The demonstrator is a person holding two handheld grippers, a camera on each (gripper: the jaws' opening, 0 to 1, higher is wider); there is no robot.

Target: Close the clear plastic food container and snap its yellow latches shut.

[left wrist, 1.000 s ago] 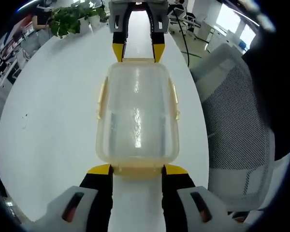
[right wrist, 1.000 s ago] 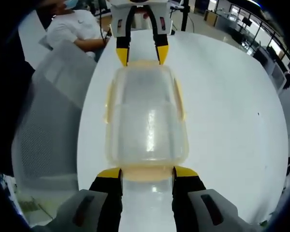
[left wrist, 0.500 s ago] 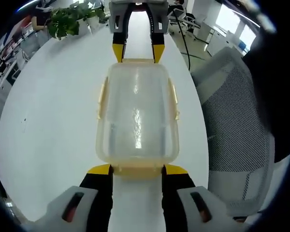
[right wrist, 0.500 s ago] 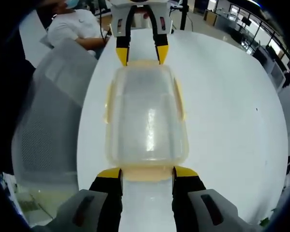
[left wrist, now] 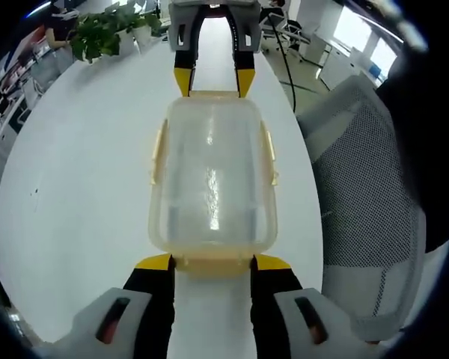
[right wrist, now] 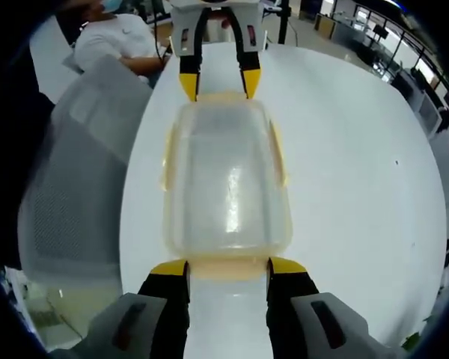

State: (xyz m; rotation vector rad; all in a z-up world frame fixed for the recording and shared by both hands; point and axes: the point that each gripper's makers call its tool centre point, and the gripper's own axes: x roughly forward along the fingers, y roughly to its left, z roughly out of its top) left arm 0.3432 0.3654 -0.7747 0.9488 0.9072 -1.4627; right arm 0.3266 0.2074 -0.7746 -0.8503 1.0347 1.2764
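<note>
A clear plastic container (left wrist: 212, 176) with its lid on lies lengthwise over the white table (left wrist: 75, 164). Yellow latches (left wrist: 156, 153) run along its long sides. My left gripper (left wrist: 213, 263) is shut on the near end, a yellow end latch (left wrist: 213, 268) filling the gap between its jaws. My right gripper (left wrist: 213, 81) holds the far end the same way. In the right gripper view the same container (right wrist: 227, 179) sits between my right gripper (right wrist: 228, 268) at the bottom and my left gripper (right wrist: 219, 84) at the top.
A grey mesh chair (left wrist: 367, 187) stands close along the table's edge, also seen as the chair (right wrist: 75, 164) in the right gripper view. A potted plant (left wrist: 97, 34) sits at the table's far end. A person in a white shirt (right wrist: 123, 41) sits behind.
The table and plant have slid slightly behind the container, so both cameras moved a little. The container stays fixed between both pairs of jaws.
</note>
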